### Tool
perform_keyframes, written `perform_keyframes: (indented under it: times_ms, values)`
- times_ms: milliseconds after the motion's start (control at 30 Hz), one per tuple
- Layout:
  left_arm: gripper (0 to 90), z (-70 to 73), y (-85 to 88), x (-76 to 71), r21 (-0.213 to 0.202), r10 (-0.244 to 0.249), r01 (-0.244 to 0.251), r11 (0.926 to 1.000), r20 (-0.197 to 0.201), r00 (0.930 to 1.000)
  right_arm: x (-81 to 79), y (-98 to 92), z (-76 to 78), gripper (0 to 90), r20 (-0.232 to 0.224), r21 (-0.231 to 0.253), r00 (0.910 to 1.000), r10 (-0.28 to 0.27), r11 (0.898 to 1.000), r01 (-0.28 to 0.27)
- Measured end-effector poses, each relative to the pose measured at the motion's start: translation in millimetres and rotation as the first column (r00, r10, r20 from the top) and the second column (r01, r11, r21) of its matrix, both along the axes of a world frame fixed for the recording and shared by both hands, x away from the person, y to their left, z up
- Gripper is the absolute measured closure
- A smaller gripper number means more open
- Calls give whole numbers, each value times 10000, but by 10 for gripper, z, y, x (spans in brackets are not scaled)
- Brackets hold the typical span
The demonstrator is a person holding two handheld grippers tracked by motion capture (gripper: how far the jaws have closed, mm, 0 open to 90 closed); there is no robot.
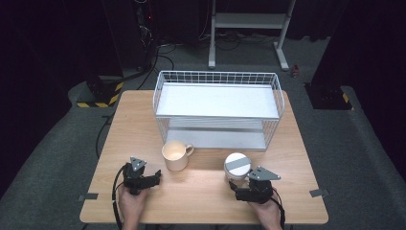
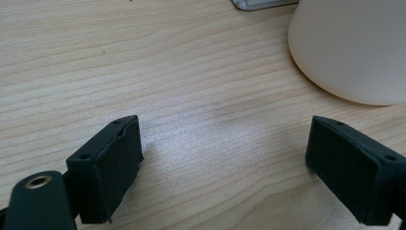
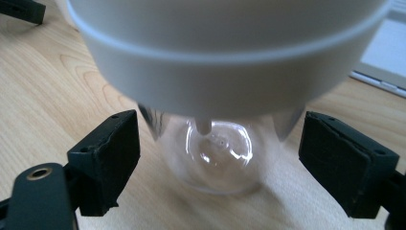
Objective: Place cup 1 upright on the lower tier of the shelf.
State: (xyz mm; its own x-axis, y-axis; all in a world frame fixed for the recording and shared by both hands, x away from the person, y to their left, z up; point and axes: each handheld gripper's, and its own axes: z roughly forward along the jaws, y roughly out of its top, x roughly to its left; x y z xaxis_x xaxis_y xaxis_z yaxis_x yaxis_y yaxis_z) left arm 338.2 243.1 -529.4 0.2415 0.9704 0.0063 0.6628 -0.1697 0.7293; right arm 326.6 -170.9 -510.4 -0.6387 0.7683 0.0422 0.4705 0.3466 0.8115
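A clear glass jar [image 3: 218,153] with a wide white lid [image 1: 237,164] stands on the wooden table [image 1: 206,191], right of centre. My right gripper [image 1: 241,182] is just in front of it and open. In the right gripper view its black jaws flank the glass body, with a gap on each side. A cream mug [image 1: 175,155] stands left of the jar, handle to the right. My left gripper [image 1: 151,177] rests near the front left, open, with bare wood between its jaws [image 2: 225,139]. The mug's lower wall [image 2: 354,48] sits ahead and to the right of them.
A white wire shelf basket [image 1: 218,108] with two tiers stands at the back of the table, close behind the mug and the jar. Its base edge [image 3: 383,67] lies just beyond the jar. Tape marks [image 1: 318,192] sit near the front corners.
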Motion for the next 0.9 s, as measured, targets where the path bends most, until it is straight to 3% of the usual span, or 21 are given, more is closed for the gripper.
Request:
perform_keyframes:
  times_ms: [900]
  values:
    - [127, 0, 0, 0, -6, 2, -2, 10000, 1, 10000, 130, 139, 27, 165, 433, 302, 9990, -89, 9995, 76]
